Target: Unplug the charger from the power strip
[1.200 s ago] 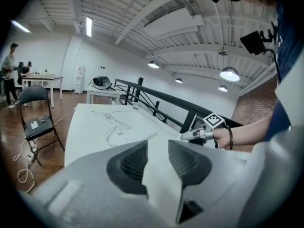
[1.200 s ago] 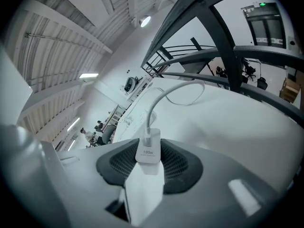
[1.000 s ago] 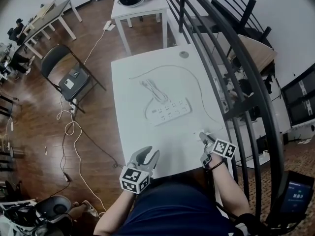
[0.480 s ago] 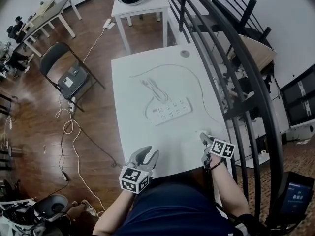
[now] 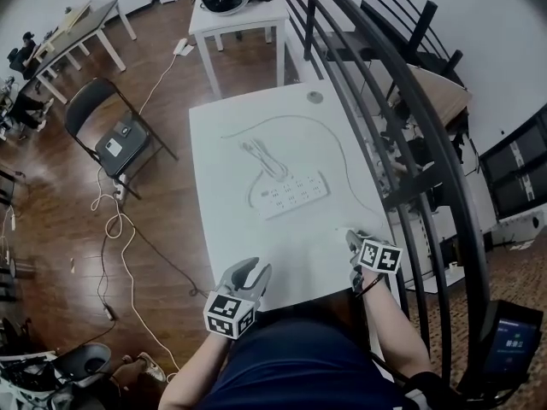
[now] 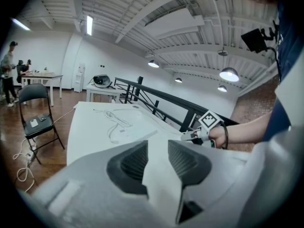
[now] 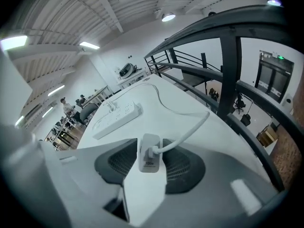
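**Supervisor:** Report charger position and jaw state.

**Operator:** The charger [image 7: 149,159] is out of the power strip [image 5: 291,193]. It appears to rest on the white table [image 5: 231,237] at the near right corner, well apart from the strip. It sits between the jaws of my right gripper [image 5: 350,237]. Those jaws have just been opening. I judge that the pads stand just clear of its sides, so the grip is released. My left gripper [image 5: 250,269] hovers at the near edge of the table, jaws apart, nothing between them.

**Supervisor:** State the relation governing the next move.

**Operator:** The charger's long axis runs along the line my right gripper points, away from me. Its cable [image 7: 182,137] leaves the upper face, swings right, then curves off toward the far side of the table. The charger lies straight ahead of the right fingers, and the right hand is much the nearer. To withdraw, I would pull straight back along that axis so that neither pad drags the body sideways.

**Supervisor:** Clearances?

**Operator:** Room is limited on the right. The table's right edge is near, and the dark railing [image 5: 434,156] stands just beyond it. The near edge is close behind the jaws. Open table lies to the left, and ahead as far as the strip. The risk, in my judgement, is snagging the cable and sliding the charger off the edge.
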Available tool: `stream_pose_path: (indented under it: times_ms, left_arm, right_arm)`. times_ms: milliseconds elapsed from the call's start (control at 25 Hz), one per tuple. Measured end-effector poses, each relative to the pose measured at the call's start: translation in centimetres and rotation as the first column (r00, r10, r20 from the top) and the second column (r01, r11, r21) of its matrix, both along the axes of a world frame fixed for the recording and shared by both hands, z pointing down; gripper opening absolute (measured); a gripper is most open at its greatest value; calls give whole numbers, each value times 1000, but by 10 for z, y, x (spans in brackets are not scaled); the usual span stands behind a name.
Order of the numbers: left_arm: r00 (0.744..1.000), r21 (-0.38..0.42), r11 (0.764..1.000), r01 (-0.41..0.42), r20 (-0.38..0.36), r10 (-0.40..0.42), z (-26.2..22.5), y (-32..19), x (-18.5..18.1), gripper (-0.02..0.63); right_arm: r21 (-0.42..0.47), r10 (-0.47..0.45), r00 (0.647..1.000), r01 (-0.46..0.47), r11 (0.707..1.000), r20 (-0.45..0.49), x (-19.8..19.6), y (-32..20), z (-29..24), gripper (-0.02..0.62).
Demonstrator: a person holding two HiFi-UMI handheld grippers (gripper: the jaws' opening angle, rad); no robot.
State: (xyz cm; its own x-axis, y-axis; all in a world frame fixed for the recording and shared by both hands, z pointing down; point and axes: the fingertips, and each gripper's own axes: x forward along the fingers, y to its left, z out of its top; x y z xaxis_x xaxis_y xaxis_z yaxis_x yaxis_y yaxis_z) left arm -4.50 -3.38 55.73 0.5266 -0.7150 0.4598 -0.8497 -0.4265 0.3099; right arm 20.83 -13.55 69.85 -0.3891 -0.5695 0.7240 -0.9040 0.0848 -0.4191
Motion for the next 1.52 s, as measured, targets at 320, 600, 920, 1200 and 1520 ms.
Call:
stream_pose_path:
  times_ms: [320,600,920,1200,1520]
  left_arm:
    - [1000,11,1000,0,-9,0,-2,-4,0,133]
    - [1000,29,1000,-10,-19,11,0,-13,7,130]
    - [999,89,996,-11,-50,16,-27,-11,11,114]
    - [996,209,978,8,-86,10,-84,11,5,104]
    - [994,309,951,21,-110,14,-123,11,5,85]
  right_arm:
    - [8,62,998,-62,998,-18,21,0,-12,172]
    - [108,72,997,-73,991,9,25,-8,-52,172]
    - [326,-58,995,27,945,84,-35,-1,-154,137]
    - [486,-271,954,177,856,129,-119,53,-232,27]
    - [596,-435,900,329,733,39,-175,88,-251,11]
